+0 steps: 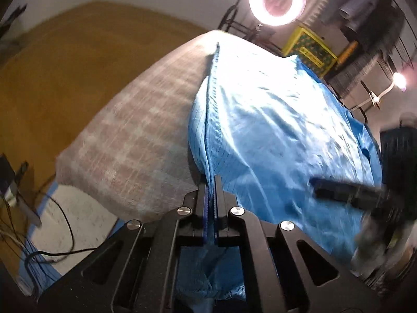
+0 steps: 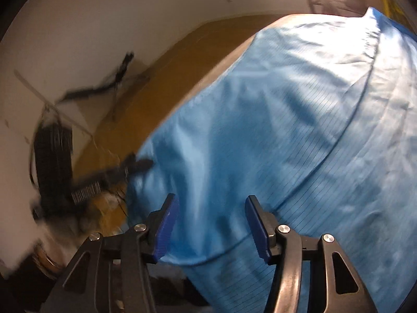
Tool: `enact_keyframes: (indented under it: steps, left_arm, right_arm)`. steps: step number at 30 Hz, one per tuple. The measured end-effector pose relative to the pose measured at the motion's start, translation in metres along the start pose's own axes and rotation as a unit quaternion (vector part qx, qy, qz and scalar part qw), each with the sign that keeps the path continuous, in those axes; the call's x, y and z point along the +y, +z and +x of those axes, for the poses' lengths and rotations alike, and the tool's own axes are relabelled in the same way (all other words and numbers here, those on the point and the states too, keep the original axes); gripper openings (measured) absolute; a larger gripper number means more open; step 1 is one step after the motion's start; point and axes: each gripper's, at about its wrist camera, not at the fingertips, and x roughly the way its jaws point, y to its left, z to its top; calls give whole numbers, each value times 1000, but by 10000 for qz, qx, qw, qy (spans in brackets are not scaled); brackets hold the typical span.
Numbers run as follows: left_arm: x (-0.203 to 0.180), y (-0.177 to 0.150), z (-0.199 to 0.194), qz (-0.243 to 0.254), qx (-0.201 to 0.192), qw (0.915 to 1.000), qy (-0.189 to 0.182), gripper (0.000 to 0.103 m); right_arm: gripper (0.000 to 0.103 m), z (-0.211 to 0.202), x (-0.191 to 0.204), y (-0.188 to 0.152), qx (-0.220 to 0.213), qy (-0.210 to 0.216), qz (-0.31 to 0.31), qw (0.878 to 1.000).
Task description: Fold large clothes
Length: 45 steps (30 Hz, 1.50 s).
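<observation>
A large light-blue garment [image 1: 273, 130] with thin dark stripes lies spread over a padded table [image 1: 135, 140] with a pale checked cover. My left gripper [image 1: 211, 180] is shut on the garment's near left edge, with the fabric pinched between the blue pads. In the right wrist view the garment [image 2: 286, 135] fills the middle and right. My right gripper [image 2: 211, 203] is open, its blue pads [image 2: 166, 224] spread just over the garment's near hem, holding nothing. The right gripper also shows, blurred, at the right of the left wrist view [image 1: 346, 190].
A brown floor [image 1: 65, 65] lies beyond the table's left side. A ring light [image 1: 276, 0] glares at the back, with a yellow crate [image 1: 310, 49] beside it. Cables [image 1: 52, 234] run over a white and blue patch at the lower left.
</observation>
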Motion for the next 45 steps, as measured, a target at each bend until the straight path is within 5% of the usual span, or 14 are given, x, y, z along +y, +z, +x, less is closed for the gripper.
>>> enact_keyframes:
  steps: [8, 15, 21, 26, 33, 45]
  left_arm:
    - [-18, 1, -10, 319, -152, 9992, -171, 0]
    - [-34, 1, -9, 577, -187, 9979, -205, 0]
    - [-27, 1, -7, 510, -153, 9983, -245, 0]
    - [-21, -1, -12, 463, -134, 9985, -277, 0]
    - [-23, -3, -17, 481, -148, 9981, -365, 0]
    - [-74, -9, -43, 1061, -327, 9907, -788, 0]
  right_arm:
    - [62, -13, -12, 96, -354, -205, 563, 9976]
    - [62, 47, 19, 172, 57, -946, 225, 9952]
    - [64, 108, 43, 205, 462, -1685, -179, 9845]
    - [57, 146, 39, 209, 839, -2361, -218, 9679]
    - [2, 150, 12, 203, 921, -2466, 6, 9647]
    - [0, 41, -17, 181, -297, -1687, 592, 9834]
